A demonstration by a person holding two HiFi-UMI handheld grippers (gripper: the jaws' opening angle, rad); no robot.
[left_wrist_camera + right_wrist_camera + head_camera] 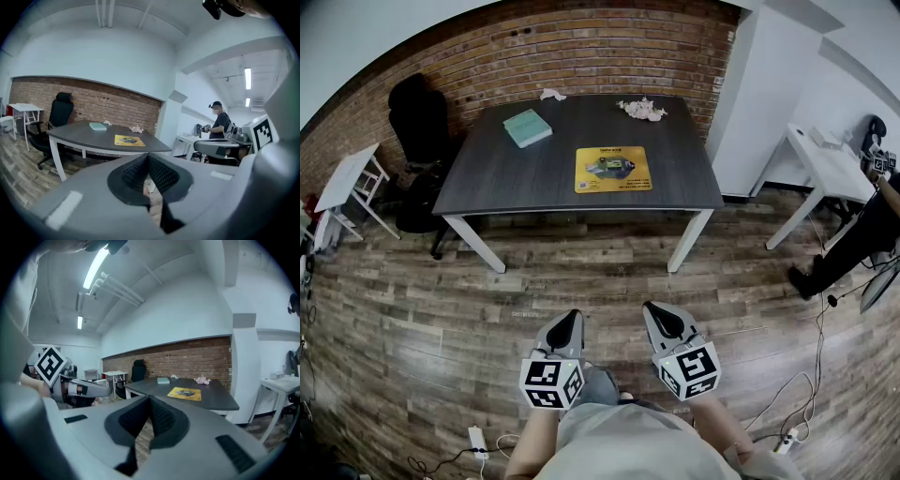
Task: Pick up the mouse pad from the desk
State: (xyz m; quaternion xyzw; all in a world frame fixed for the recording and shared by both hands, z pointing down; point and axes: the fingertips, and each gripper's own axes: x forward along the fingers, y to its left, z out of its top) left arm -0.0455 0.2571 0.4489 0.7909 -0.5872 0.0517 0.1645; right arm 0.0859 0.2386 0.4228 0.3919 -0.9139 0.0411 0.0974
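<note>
A yellow mouse pad (613, 169) with a dark picture lies flat near the front edge of the dark grey desk (502, 178). It also shows as a small yellow patch in the left gripper view (129, 140) and in the right gripper view (185, 393). My left gripper (573, 315) and right gripper (649, 307) are both shut and hold nothing. They hang side by side over the wooden floor, well short of the desk and pointing toward it.
On the desk lie a teal book (528, 127), a crumpled white paper (551, 95) and a pinkish bundle (642, 109). A black office chair (420, 117) and a small white table (349, 176) stand left. Another white desk (827, 167) and a person (858, 240) are at right. Cables and power strips (477, 439) lie on the floor.
</note>
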